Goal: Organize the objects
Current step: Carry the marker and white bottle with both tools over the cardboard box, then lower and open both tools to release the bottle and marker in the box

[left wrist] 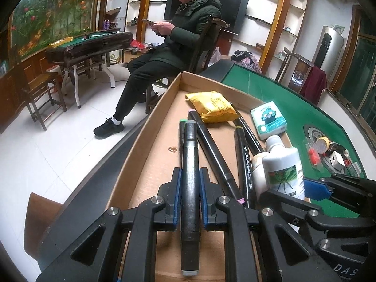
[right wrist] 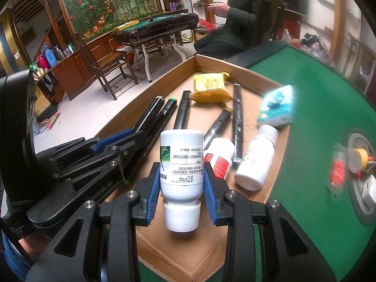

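An open cardboard tray [left wrist: 150, 141] [right wrist: 183, 253] lies on the green felt table [right wrist: 317, 188]. My left gripper [left wrist: 190, 181] is shut on a black marker [left wrist: 190, 188] and holds it lengthwise over the tray. The right wrist view shows that gripper [right wrist: 138, 136] at the left with the marker [right wrist: 152, 108]. My right gripper [right wrist: 181, 183] is shut on a white bottle with a green label [right wrist: 181, 162] [left wrist: 283, 164], cap toward the camera. In the tray lie several black markers [right wrist: 182, 112], a yellow packet [right wrist: 211, 87], a red-label bottle [right wrist: 219, 159] and a plain white bottle [right wrist: 257, 162].
A tissue pack [right wrist: 277, 108] rests on the tray's right rim. The table's round centre well [left wrist: 329, 150] holds a tape roll and small red and white items. A person in a dark jacket [left wrist: 188, 30] sits on a chair just beyond the tray. Another game table [left wrist: 89, 44] stands behind.
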